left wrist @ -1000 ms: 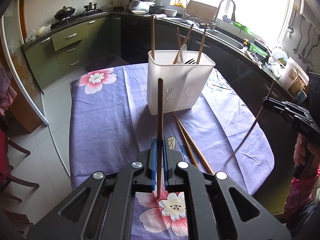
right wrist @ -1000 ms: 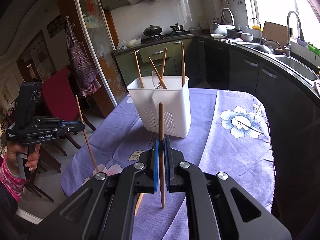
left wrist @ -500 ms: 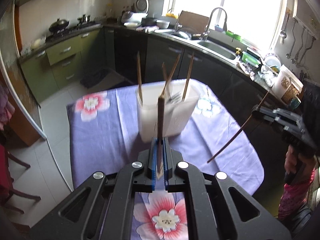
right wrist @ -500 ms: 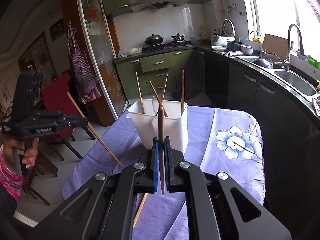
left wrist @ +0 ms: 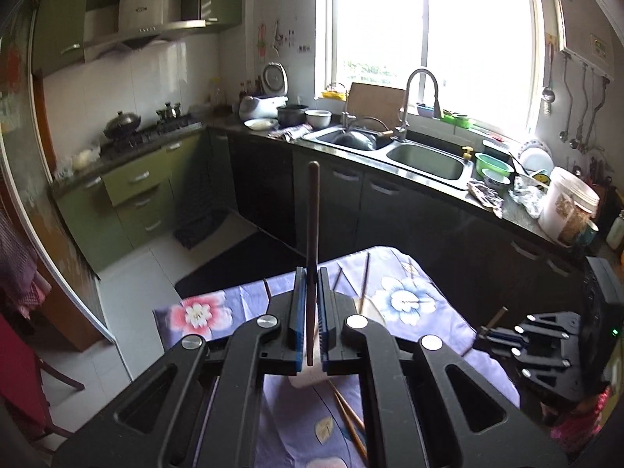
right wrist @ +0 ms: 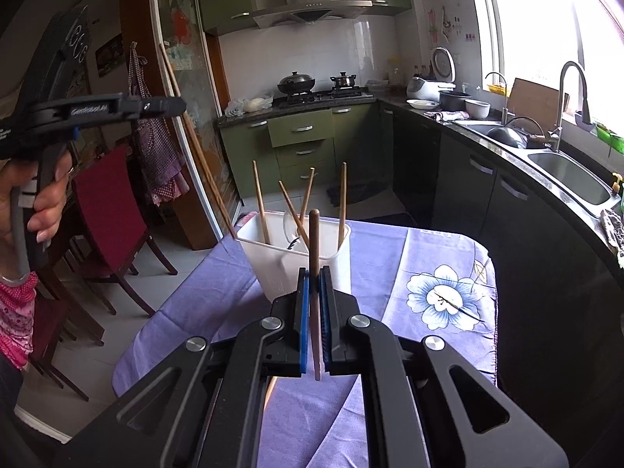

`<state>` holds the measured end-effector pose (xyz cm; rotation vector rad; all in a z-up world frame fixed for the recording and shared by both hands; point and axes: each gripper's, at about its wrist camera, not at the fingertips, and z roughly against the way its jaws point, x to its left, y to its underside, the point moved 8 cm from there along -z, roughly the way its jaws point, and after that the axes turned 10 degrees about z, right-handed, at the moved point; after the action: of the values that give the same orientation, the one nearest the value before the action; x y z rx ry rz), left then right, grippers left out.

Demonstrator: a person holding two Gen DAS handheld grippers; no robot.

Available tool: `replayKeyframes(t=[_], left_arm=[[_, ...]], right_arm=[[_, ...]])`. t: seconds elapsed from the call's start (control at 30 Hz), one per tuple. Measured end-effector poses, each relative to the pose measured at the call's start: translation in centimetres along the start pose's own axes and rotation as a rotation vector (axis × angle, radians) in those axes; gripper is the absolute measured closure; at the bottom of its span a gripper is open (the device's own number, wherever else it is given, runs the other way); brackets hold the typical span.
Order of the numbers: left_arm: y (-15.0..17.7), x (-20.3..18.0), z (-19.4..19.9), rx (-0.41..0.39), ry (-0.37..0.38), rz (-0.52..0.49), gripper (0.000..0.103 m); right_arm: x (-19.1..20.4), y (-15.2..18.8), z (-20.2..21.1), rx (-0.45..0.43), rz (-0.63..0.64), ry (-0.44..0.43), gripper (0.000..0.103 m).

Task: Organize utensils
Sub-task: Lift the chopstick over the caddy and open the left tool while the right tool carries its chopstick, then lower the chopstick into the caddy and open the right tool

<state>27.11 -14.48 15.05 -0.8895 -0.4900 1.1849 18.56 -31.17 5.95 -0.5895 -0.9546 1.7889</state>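
Note:
My left gripper [left wrist: 311, 273] is shut on a brown chopstick [left wrist: 312, 214] that stands upright between its blue pads; it is high above the table. In the right wrist view the left gripper [right wrist: 177, 104] is at upper left, its chopstick [right wrist: 195, 144] slanting down toward the holder. My right gripper [right wrist: 314, 273] is shut on another chopstick [right wrist: 314, 245], just in front of the white utensil holder [right wrist: 288, 261]. The holder has several chopsticks and a spoon in it. In the left wrist view the holder [left wrist: 370, 312] is mostly hidden behind the gripper. Two chopsticks [left wrist: 349, 417] lie on the tablecloth.
The table has a purple floral cloth [right wrist: 436, 273]. A red chair [right wrist: 109, 218] stands at its left. Dark cabinets and a sink counter [left wrist: 421, 160] run along the far side and right. The right gripper [left wrist: 479, 335] shows at lower right of the left wrist view.
My left gripper has risen and tilted up with its chopstick, so the table dropped low in its view. My right gripper rose a little with its chopstick, still facing the holder.

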Motion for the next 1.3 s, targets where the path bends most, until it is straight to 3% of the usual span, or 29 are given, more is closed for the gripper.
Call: replayKeyframes(t=[0.13, 0.33, 0.4, 0.67, 0.83, 0.97, 1.2, 1.3], left_arm=[[-0.1, 0.4, -2.9, 0.02, -0.022, 0.019, 0.098], [2.7, 1.8, -8.1, 0.118, -0.053, 0.036, 0.097], [3.8, 2.3, -9.2, 0.147, -0.061, 0.039, 0.091], [5.6, 3.5, -7.1, 0.151, -0.044, 0.034, 0.086], [6.9, 5.0, -5.1, 0.156, -0.05, 0.042, 0.086], [8.5, 6.2, -4.1, 0.179, -0.052, 0.052, 0.086], [11.1, 6.8, -3.4, 0.217, -0.047, 0.058, 0.086], [12.0, 6.5, -3.9, 0.244, -0.04, 0.052, 0.086]], right_arm=[[-0.8, 0.2, 0.1, 0.006, -0.009, 0.01, 0.097], [-1.6, -0.9, 0.6, -0.018, -0.026, 0.011, 0.097], [-1.7, -1.9, 1.0, -0.034, -0.026, 0.006, 0.097], [-3.8, -8.9, 3.1, -0.176, -0.103, -0.029, 0.097], [-5.0, -13.1, 1.5, -0.228, -0.144, -0.004, 0.097], [-5.0, -14.4, -2.4, -0.178, -0.128, 0.044, 0.097], [-3.8, -10.9, -9.2, -0.024, -0.102, 0.052, 0.096], [-3.8, -10.0, -9.3, -0.02, -0.1, 0.038, 0.088]])
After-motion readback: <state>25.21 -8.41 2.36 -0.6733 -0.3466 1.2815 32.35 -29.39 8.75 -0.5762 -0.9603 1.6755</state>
